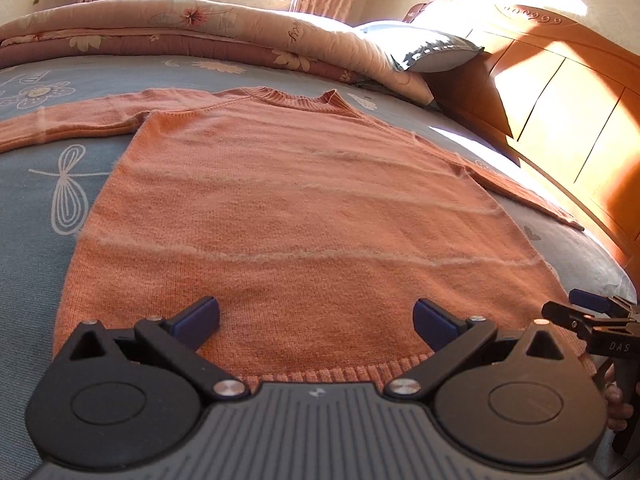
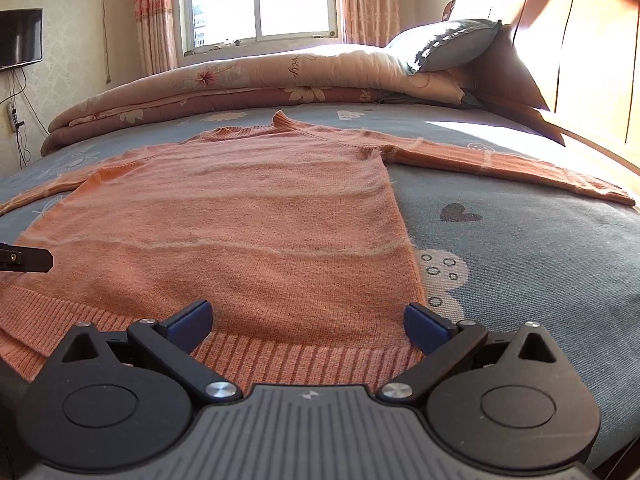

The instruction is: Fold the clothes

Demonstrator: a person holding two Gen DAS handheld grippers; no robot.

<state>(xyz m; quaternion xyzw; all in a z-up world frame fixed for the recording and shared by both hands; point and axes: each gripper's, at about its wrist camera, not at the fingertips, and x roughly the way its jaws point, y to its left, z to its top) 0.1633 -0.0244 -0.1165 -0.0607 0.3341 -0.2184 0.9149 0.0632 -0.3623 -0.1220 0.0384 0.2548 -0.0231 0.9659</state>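
An orange knitted sweater (image 1: 288,200) (image 2: 248,216) lies flat on the bed, collar far, ribbed hem nearest me, both sleeves spread sideways. My left gripper (image 1: 316,316) hovers open over the left part of the hem, blue pads wide apart and nothing between them. My right gripper (image 2: 308,318) is open too, over the hem's right corner, one pad above the knit and the other beside the sweater's right edge. The right gripper (image 1: 588,316) also shows at the right edge of the left wrist view. A black tip of the left gripper (image 2: 28,260) shows in the right wrist view.
The bed has a grey-blue patterned sheet (image 2: 520,248). A folded floral quilt (image 2: 240,84) and a grey pillow (image 2: 448,44) lie along the far side. A wooden headboard (image 1: 560,112) stands on the right. A window with curtains (image 2: 260,0) is behind.
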